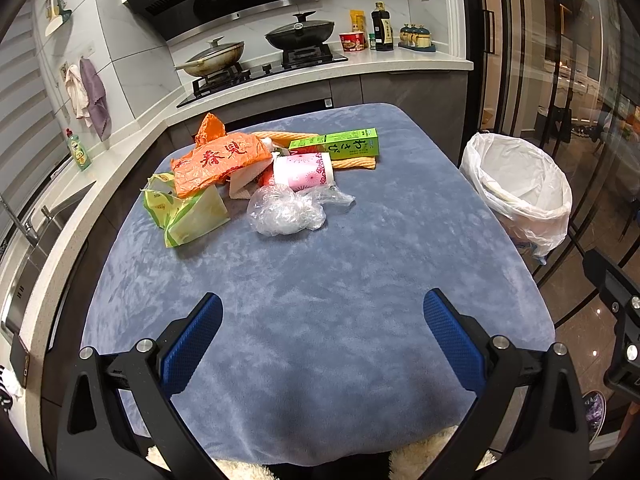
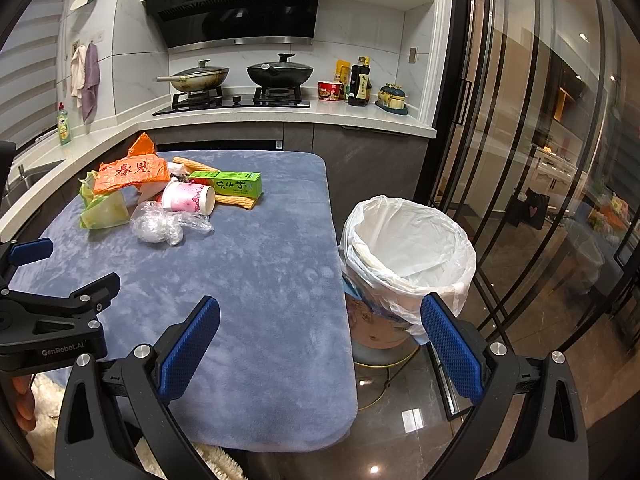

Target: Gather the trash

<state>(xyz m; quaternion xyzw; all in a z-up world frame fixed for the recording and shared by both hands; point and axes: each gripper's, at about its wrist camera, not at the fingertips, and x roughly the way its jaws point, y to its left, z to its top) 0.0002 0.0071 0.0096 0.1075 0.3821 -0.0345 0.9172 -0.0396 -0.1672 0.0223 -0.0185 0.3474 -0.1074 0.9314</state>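
A heap of trash lies at the far side of the blue-covered table [image 1: 320,280]: an orange plastic bag [image 1: 220,162], a green-yellow wrapper [image 1: 188,212], a crumpled clear plastic bag [image 1: 286,212], a pink paper cup [image 1: 306,170] on its side and a green box [image 1: 340,144]. The bin with a white liner [image 2: 408,248] stands off the table's right edge. My left gripper [image 1: 324,336] is open over the near table, well short of the heap. My right gripper [image 2: 320,340] is open above the table's right edge, beside the bin [image 1: 520,184]. Neither holds anything.
A kitchen counter [image 2: 280,118] with a gas hob, two lidded pans [image 2: 280,72], bottles and a red cup runs behind the table. A sink [image 1: 44,224] sits on the left. Glass sliding doors [image 2: 520,140] close off the right. The bin rests on a small stool.
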